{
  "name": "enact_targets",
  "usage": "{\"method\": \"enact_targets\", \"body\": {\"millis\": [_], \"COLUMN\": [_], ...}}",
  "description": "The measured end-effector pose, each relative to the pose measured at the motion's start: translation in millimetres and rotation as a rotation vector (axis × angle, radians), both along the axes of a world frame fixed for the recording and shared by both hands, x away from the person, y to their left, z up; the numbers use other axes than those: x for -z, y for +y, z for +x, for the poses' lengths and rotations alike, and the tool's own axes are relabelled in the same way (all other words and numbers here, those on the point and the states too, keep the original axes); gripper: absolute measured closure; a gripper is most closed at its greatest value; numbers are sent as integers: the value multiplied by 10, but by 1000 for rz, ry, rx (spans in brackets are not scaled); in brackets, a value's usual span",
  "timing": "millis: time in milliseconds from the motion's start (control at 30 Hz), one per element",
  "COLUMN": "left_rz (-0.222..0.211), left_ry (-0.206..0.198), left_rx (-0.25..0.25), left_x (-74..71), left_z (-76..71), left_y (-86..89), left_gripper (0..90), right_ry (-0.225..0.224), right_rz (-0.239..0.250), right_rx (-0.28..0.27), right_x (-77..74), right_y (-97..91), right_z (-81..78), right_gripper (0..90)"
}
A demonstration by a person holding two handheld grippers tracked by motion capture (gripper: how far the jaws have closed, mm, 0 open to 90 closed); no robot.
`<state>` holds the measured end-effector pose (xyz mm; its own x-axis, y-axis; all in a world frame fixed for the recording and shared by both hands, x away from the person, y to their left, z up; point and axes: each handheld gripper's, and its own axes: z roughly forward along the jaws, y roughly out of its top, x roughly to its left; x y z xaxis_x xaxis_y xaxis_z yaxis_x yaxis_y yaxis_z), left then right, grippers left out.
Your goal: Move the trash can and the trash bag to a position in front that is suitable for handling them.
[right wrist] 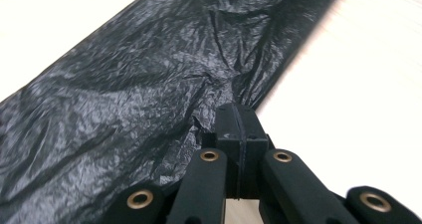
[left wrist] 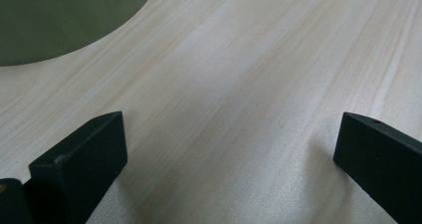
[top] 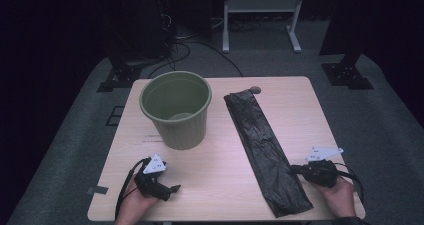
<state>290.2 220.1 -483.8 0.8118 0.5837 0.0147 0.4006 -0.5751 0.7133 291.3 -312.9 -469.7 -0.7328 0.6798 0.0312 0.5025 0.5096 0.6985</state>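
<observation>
A long black plastic bag [top: 262, 145] lies flat along the right half of the wooden table [top: 215, 170]. A green ribbed bin [top: 176, 110] stands upright and empty at the back left. My right gripper [top: 295, 170] reaches the bag's right edge near its front end. In the right gripper view its jaws [right wrist: 238, 122] are pressed together, and the bag's [right wrist: 139, 84] wrinkles gather toward their tip. My left gripper [top: 172, 191] rests low at the front left, in front of the bin. Its jaws [left wrist: 229, 154] stand wide apart over bare wood, with the bin's wall [left wrist: 59, 15] at the upper left.
A small dark round object [top: 255, 90] lies at the table's far edge by the bag's end. Beyond the table are a grey floor, black stand bases [top: 347, 75], cables and a white frame [top: 260, 15]. Bare wood lies between bin and bag.
</observation>
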Motion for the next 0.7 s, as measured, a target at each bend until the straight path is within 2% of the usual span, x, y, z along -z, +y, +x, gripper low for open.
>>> {"method": "enact_targets", "body": {"millis": [400,600,633,667,700], "left_rz": [0,1,1,1,1], "left_ry": [0,0,0,0,0], "left_rx": [0,-1,-1,-1,-1], "left_x": [0,-1,-1,-1,-1], "left_z": [0,-2,-2,-2,-2], "left_y": [0,0,0,0,0], "left_gripper": [0,0,0,0,0], "right_ry": [-5,-14,-23,-23,-34], "right_rz": [-27,-46,-33,-33,-22], "right_rx": [71,121,134,134,141], "right_x": [45,39,22,22,0], "right_y": [-385,-520,-550,-550,-551], "right_z": [-207,-233,-237,-237,-241], "right_gripper": [900,900,850,850,809]}}
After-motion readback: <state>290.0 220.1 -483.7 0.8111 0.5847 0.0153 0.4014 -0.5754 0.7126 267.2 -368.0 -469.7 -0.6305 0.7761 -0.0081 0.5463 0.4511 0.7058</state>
